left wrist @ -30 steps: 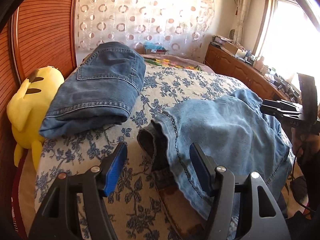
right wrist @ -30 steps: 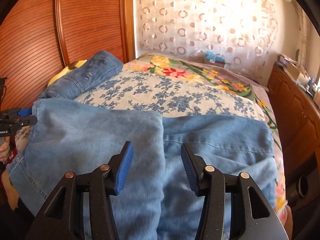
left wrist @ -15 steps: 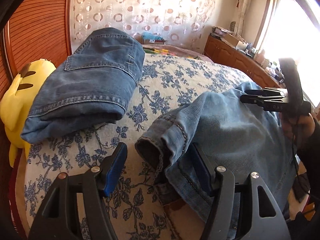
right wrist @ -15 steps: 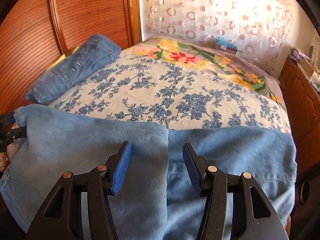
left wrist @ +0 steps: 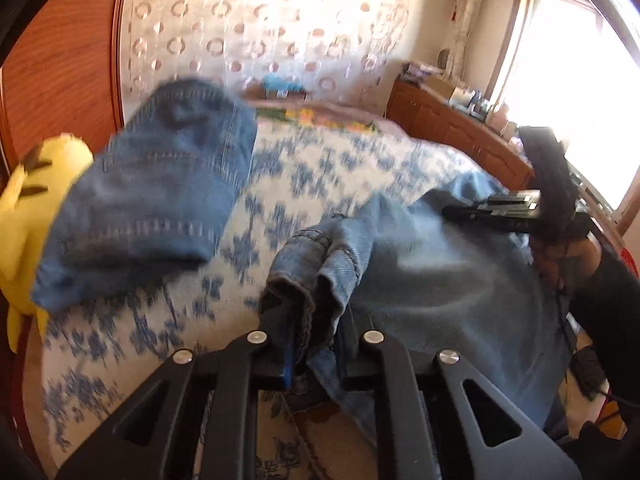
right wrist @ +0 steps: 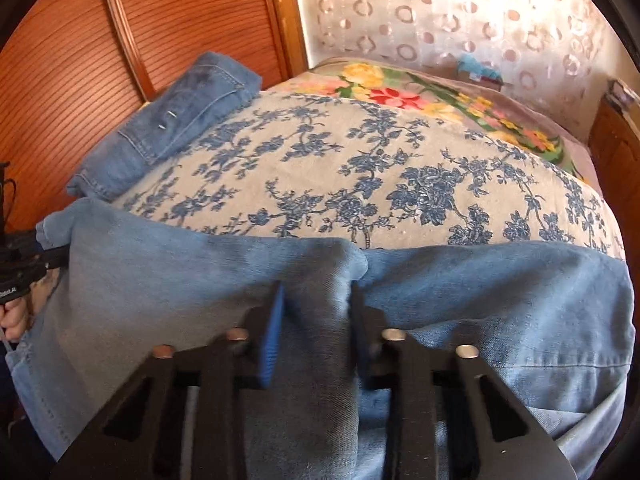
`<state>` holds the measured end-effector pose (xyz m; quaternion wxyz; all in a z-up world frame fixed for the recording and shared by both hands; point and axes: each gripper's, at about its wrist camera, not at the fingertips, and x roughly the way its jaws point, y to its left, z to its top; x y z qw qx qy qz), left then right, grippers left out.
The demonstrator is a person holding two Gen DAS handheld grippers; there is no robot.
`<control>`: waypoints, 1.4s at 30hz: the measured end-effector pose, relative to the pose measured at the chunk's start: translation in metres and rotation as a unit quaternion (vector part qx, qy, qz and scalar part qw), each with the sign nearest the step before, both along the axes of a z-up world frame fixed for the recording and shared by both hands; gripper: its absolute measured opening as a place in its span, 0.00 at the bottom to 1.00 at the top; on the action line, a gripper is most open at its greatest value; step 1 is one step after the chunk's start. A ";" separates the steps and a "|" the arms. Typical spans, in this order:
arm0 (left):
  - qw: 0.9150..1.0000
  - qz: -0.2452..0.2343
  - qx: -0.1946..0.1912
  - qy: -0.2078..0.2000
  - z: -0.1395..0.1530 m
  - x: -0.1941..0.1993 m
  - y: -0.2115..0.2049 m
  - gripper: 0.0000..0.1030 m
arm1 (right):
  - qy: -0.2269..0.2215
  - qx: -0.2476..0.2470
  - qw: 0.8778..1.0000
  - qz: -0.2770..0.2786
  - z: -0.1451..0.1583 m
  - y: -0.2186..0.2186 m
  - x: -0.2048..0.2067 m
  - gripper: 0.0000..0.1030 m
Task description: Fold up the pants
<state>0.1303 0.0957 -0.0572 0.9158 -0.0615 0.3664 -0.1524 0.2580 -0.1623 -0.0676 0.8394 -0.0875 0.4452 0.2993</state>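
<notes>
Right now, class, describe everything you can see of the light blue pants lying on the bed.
The light blue pants are faded, soft denim with stitched hems, spread across the near edge of the floral bedspread. The left hand-held gripper is closing on a bunched hem; the right hand-held gripper is closing on a raised fold mid-cloth.

Two close wrist views angled down across the bed [right wrist: 400, 168], sharing the light jeans [left wrist: 440, 280].

Yellow plush toy [left wrist: 28, 200], folded dark jeans [left wrist: 160, 200]
</notes>
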 end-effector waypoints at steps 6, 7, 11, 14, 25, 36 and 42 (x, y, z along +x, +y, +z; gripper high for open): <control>0.999 -0.005 0.025 -0.036 0.039 0.023 -0.008 0.10 | -0.064 0.027 0.997 -0.027 0.024 -0.008 -0.007 0.09; 0.999 -0.002 0.030 -0.040 0.044 0.030 -0.009 0.10 | -0.075 0.033 0.996 -0.038 0.030 -0.011 -0.006 0.09; 0.998 0.003 0.045 -0.042 0.055 0.061 -0.007 0.11 | -0.108 0.050 0.990 -0.078 0.050 -0.021 -0.001 0.09; 0.998 0.002 0.058 -0.036 0.052 0.080 -0.008 0.11 | -0.118 0.054 0.987 -0.098 0.059 -0.023 0.007 0.09; 0.997 0.015 0.080 0.005 0.029 0.080 -0.007 0.26 | -0.082 0.009 0.992 -0.100 0.045 -0.026 0.016 0.26; 0.996 -0.015 0.078 -0.049 0.055 0.036 -0.025 0.64 | -0.099 -0.004 0.992 -0.082 0.054 -0.065 -0.052 0.35; 0.995 -0.051 0.068 -0.059 0.063 0.026 -0.059 0.64 | -0.110 -0.005 0.990 -0.090 0.055 -0.088 -0.090 0.41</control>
